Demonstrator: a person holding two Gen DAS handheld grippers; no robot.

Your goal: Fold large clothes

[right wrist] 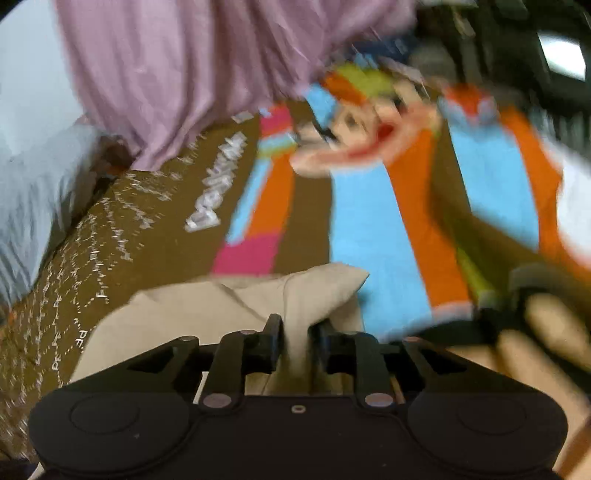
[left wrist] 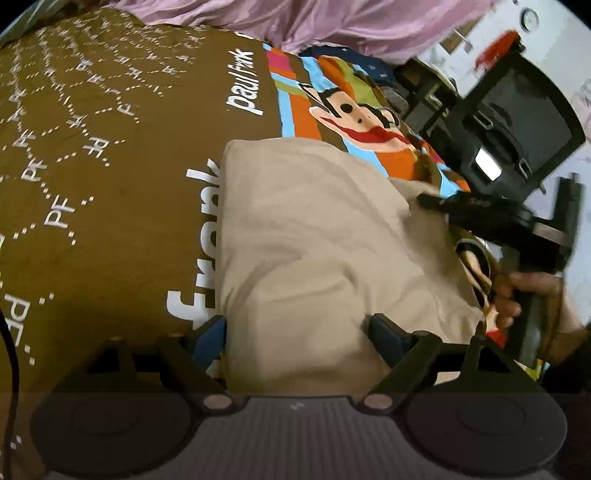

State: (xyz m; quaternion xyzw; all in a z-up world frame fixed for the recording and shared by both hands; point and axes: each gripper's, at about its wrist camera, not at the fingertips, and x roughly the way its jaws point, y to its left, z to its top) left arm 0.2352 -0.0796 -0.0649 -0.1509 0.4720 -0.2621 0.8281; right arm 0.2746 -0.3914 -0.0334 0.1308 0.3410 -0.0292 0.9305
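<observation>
Big brown bedspread (left wrist: 103, 155) with a bright cartoon monkey, covering the whole bed. Purple sheet (left wrist: 332, 26) bunched at the far edge. Black chair (left wrist: 517, 122) beside the bed. Tan garment (left wrist: 314, 240) lying folded on the bedspread, long side running away from the left gripper (left wrist: 297, 328). Left gripper wide open over its near edge, pinching nothing. Right gripper (right wrist: 297, 332) closed on a tan fold, view blurred.

Right wrist view is motion-blurred: bedspread (right wrist: 207, 206) lettering above the beige garment (right wrist: 229, 306) unreadable, monkey print smeared. Right gripper (right wrist: 297, 332) fingers hide the garment fold between them. In left view, garment's near edge is hidden behind the left gripper (left wrist: 295, 328) body.
</observation>
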